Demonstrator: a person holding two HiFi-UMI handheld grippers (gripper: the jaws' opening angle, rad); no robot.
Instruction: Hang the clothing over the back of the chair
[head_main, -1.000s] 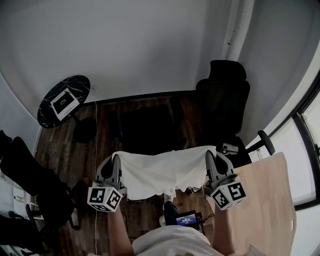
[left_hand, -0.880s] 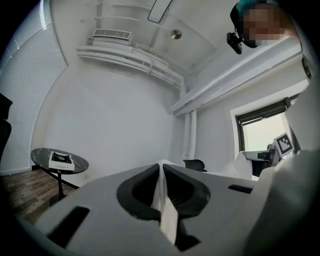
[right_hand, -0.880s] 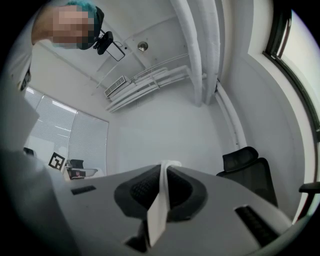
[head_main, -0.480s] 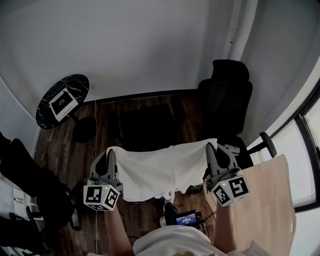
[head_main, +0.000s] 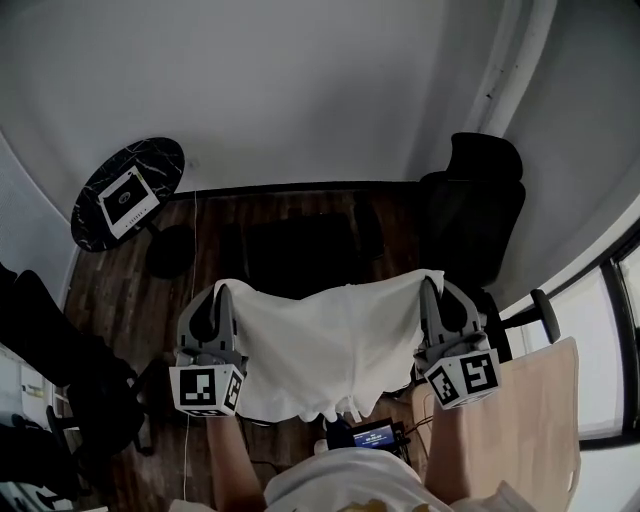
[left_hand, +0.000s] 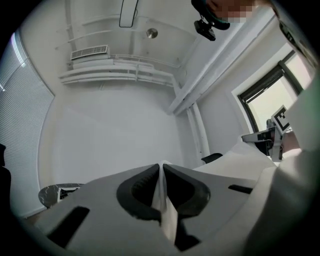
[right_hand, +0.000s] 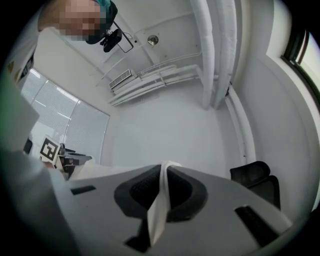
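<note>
A white piece of clothing (head_main: 330, 345) is stretched between my two grippers in the head view, its lower edge hanging in front of me. My left gripper (head_main: 224, 291) is shut on its left top corner, and a fold of white cloth (left_hand: 162, 200) shows pinched between the jaws. My right gripper (head_main: 429, 283) is shut on the right top corner, with a strip of cloth (right_hand: 159, 200) caught between its pads. The black office chair (head_main: 478, 215) stands ahead at the right, its tall back toward the wall; the chair (right_hand: 257, 180) also shows low in the right gripper view.
A round dark side table (head_main: 128, 193) with a white card stands at the left by the wall. A dark mat (head_main: 300, 250) lies on the wooden floor ahead. Another black chair (head_main: 60, 380) is at the left, a pale wooden desk (head_main: 530, 420) at the right.
Both grippers have risen and moved forward with the clothing held between them. The cloth now hangs higher and covers more of the floor below. The view has shifted a little toward the chair.
</note>
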